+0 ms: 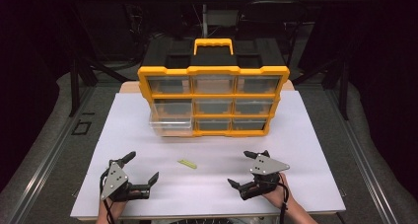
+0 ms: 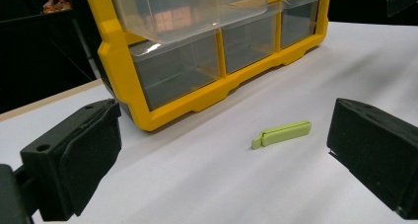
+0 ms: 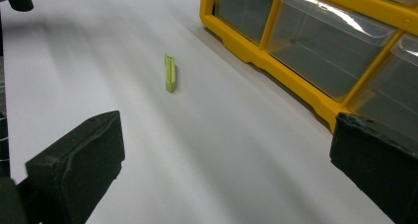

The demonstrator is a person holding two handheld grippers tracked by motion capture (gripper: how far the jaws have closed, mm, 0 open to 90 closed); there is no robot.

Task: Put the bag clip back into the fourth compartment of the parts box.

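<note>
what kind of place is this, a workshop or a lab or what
Most likely a lab bench set up for recording handling work. A white table stands in a dark room amid black frame legs and cables; it holds a yellow drawer organizer and a green clip, with two hand-held grippers.

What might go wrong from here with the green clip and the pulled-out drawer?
1. The green clip is thin and lies flat on the white table; wide-open jaws of the left hand-held gripper may push it rather than grip it.
2. The pulled-out clear drawer juts from the yellow organizer; a bump might dislodge it.
</note>
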